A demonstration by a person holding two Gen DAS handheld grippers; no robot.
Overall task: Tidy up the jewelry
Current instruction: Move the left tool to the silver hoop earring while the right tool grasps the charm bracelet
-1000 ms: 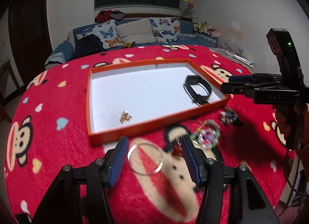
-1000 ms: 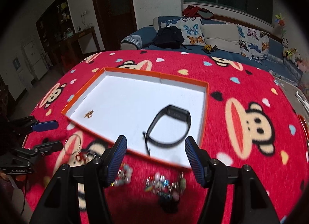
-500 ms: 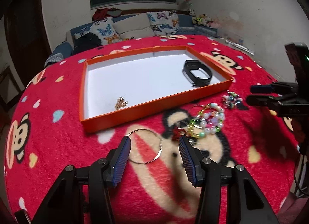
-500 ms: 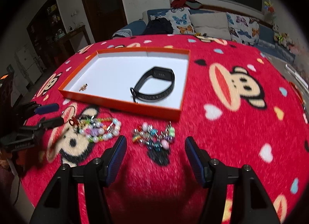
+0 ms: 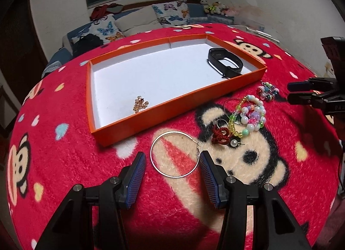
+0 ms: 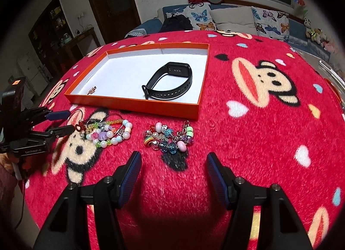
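- A shallow orange tray (image 5: 138,123) with a white floor sits on the counter (image 5: 64,159), which is draped in a fuzzy red monkey-print cloth.
- In the tray: a black band (image 6: 170,83) at 2 o'clock in the left view, and a small gold charm (image 5: 140,103) at 7 o'clock.
- Left gripper (image 5: 172,164): jaws spread, holding nothing, a thin metal hoop (image 5: 175,154) lying flat between its tips.
- At 2 o'clock from the hoop, a red knot (image 5: 220,136), a pearl stud (image 5: 233,142) and a glossy bead bracelet (image 5: 251,115) lie clustered.
- Right gripper (image 6: 173,161): jaws wide, empty; a charm bracelet (image 6: 169,136) of mixed beads lies just ahead at 12 o'clock, between it and the tray wall.
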